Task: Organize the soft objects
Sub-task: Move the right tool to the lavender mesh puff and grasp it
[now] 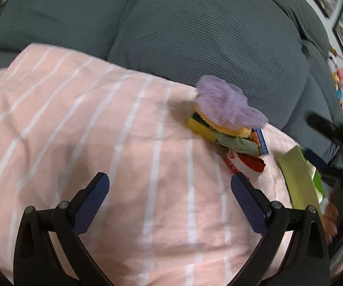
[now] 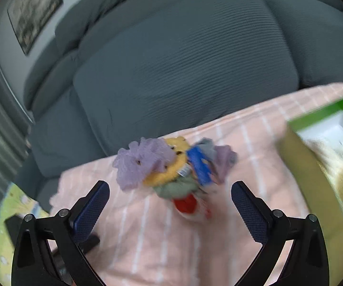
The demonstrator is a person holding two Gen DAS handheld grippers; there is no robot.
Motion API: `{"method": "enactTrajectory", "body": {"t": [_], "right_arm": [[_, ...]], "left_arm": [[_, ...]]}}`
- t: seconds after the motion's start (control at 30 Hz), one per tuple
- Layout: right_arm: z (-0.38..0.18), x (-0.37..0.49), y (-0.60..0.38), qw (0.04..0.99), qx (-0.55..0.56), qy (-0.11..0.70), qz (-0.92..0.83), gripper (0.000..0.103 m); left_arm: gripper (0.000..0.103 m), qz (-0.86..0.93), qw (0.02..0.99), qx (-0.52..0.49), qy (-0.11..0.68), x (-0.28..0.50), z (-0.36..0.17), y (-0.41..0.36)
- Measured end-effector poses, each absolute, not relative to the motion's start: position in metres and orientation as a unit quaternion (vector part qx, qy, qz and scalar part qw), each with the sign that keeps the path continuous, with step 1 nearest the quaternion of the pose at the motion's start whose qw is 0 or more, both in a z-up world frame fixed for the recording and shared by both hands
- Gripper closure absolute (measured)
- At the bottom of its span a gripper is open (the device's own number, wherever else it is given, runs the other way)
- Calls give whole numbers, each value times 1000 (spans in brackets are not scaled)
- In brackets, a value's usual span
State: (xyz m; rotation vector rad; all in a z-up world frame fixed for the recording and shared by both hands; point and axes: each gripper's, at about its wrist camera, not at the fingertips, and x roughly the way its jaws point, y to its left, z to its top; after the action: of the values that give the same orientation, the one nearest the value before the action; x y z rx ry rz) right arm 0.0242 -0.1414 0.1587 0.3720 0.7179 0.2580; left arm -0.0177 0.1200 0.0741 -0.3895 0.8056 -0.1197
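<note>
Several soft objects (image 2: 171,169) are still piled beside the green box (image 2: 314,166); both claws (image 1: 170,200) (image 2: 170,202) are held wide, empty.

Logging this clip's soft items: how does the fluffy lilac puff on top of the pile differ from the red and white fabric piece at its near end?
The fluffy lilac puff is ruffled and pale; the red and white fabric piece looks smoother and two-coloured. The puff sits on top of the pile, at its sofa end; the red and white piece lies low, nearest the open right gripper. Both rest over the pink striped cloth, untouched.
</note>
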Motion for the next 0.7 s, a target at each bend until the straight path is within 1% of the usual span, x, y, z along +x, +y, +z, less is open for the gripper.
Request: {"method": "enactTrajectory", "body": {"t": [0.13, 0.27, 0.33, 0.37, 0.4, 0.43, 0.47, 0.5, 0.57, 0.6, 0.7], "right_arm": [[159, 71, -90, 906, 135, 381, 130, 0], [147, 107, -47, 906, 64, 414, 62, 0], [133, 122, -33, 894, 41, 444, 46, 8], [128, 126, -32, 891, 37, 452, 37, 16], [121, 129, -32, 886, 38, 461, 27, 26], [116, 131, -34, 883, 40, 466, 26, 32], [111, 132, -34, 880, 42, 472, 28, 47], [107, 131, -37, 878, 40, 476, 30, 64], [111, 127, -38, 884, 33, 465, 28, 79], [115, 122, -42, 887, 38, 459, 36, 85], [135, 103, -57, 892, 74, 441, 66, 86]], "left_arm": [[1, -27, 903, -190, 384, -18, 76, 130], [1, -15, 903, -193, 384, -15, 75, 135], [1, -12, 902, -195, 385, -15, 75, 137], [1, -11, 902, -196, 386, -15, 74, 138], [1, -12, 901, -197, 386, -15, 74, 139], [1, -13, 902, -197, 385, -16, 75, 139], [1, -14, 902, -199, 383, -16, 76, 141], [1, -14, 902, -199, 382, -16, 76, 141], [1, -13, 903, -202, 379, -17, 77, 142], [1, -12, 903, -204, 379, -18, 78, 143], [1, -15, 902, -207, 379, -19, 78, 142]]}}
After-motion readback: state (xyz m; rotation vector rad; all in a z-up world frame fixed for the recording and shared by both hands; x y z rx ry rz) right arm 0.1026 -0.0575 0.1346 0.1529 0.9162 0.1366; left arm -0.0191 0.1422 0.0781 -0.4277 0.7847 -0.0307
